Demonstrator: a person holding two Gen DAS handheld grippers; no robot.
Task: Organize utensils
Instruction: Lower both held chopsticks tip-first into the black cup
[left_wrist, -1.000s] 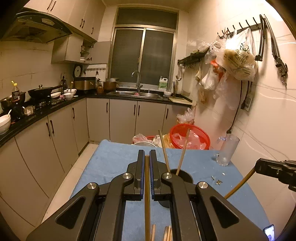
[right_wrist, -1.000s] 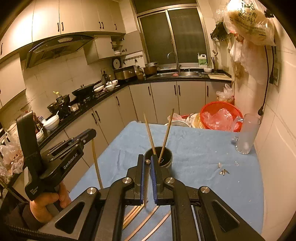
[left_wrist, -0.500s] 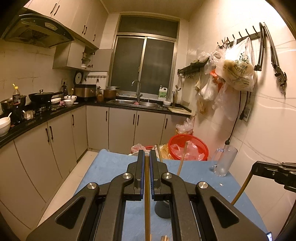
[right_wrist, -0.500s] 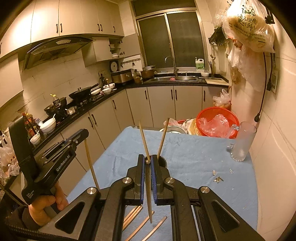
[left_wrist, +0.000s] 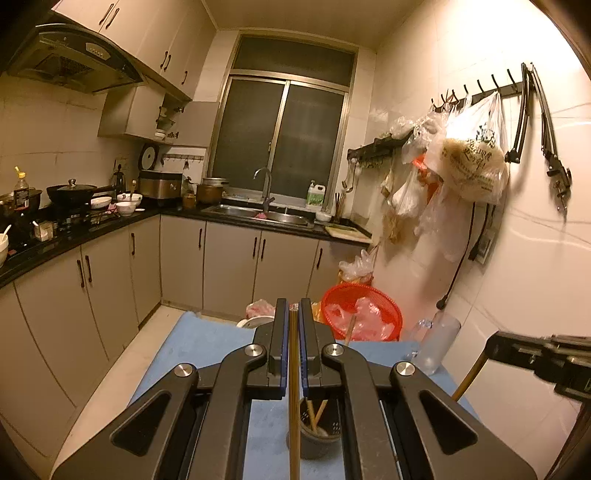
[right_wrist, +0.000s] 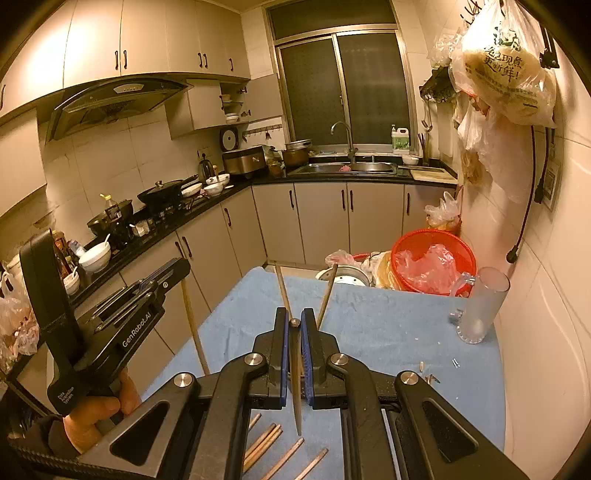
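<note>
My left gripper (left_wrist: 291, 314) is shut on a wooden chopstick (left_wrist: 294, 406) that hangs down between its fingers, above the blue cloth (left_wrist: 207, 343). Just below and right of it stands the dark holder cup (left_wrist: 318, 435) with two chopsticks in it. My right gripper (right_wrist: 293, 318) is shut on another chopstick (right_wrist: 296, 398), lifted off the cloth. The two chopsticks (right_wrist: 282, 288) in the holder stick up behind its fingers; the cup itself is hidden there. Several loose chopsticks (right_wrist: 266, 443) lie on the cloth beneath. Each gripper shows at the edge of the other's view.
A frosted glass mug (right_wrist: 480, 306) stands at the cloth's far right by the wall. A red basket (right_wrist: 432, 258) and bags sit beyond the table's far edge. Small bits (right_wrist: 428, 377) lie on the cloth at the right. Cabinets run along the left.
Both grippers have risen with their chopsticks still gripped. The holder cup has dropped lower in the left wrist view and slipped behind the fingers in the right wrist view.
</note>
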